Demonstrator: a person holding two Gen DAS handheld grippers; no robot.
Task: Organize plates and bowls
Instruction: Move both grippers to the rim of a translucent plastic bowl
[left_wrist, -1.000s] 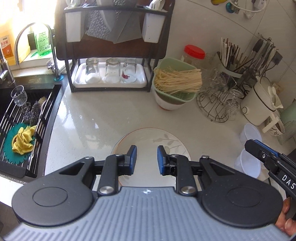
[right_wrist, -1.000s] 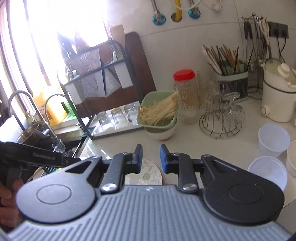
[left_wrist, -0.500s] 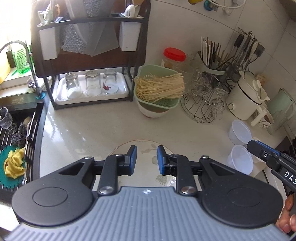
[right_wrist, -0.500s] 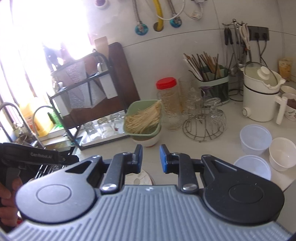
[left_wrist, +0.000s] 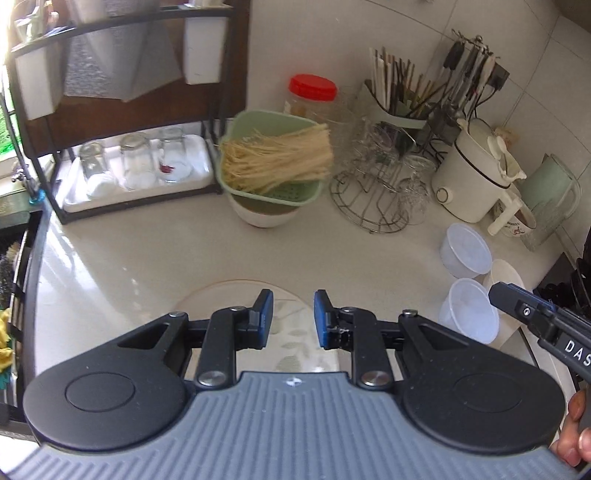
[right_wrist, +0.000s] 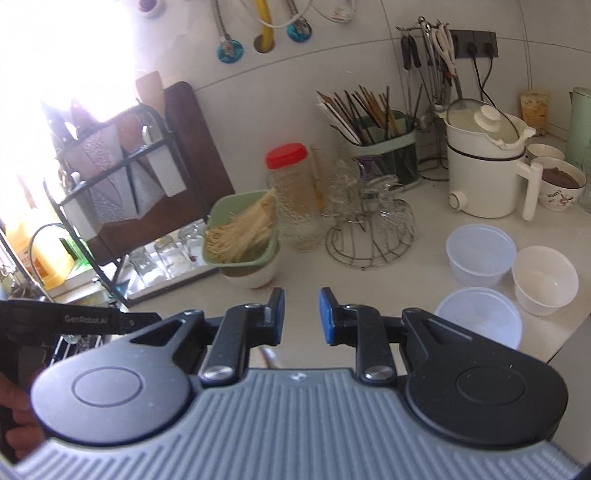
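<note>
A round plate with a leaf pattern lies on the white counter right under my left gripper, which is open and empty above it. My right gripper is open and empty, above the counter; only a sliver of the plate shows below it. Two clear plastic bowls and a white bowl stand on the counter to the right. They also show in the left wrist view. The right gripper's tip shows beside them.
A green colander of noodles sits on a white bowl at the back. A black rack with upturned glasses stands to the left, the sink further left. A wire glass stand, chopstick holder, white pot and red-lidded jar line the back.
Both grippers have swung right and risen slightly; the sink has slid out of the left view and the white bowl has come into the right view. Both stay open.
</note>
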